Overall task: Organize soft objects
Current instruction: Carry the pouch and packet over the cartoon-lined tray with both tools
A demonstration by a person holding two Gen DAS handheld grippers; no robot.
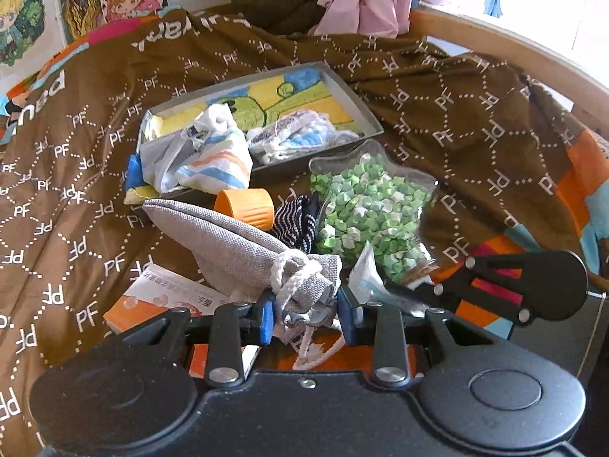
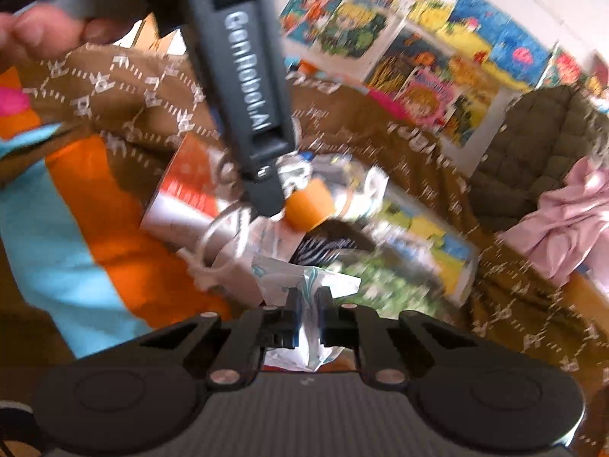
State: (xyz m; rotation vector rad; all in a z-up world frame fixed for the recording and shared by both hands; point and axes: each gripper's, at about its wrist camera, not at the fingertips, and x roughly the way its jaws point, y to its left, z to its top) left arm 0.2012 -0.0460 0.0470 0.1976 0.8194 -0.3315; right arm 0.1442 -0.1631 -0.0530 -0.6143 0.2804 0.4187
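Left claw [image 1: 304, 314] clamps the mouth of the grey pouch [image 1: 236, 243]; right claw [image 2: 308, 316] pinches a white wrapper [image 2: 300, 278]. At 12 o'clock, the box [image 1: 357, 99] already holds two cloth bundles; striped cloth [image 1: 297, 221] and pouch remain outside.

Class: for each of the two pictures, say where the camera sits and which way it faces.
Left wrist: on the left gripper, looking down over the grey drawstring pouch it grips, toward the tray.
Right wrist: on the right gripper, shut on a white packet, facing the posters; a hand shows.
Shared: orange cap, brown blanket.
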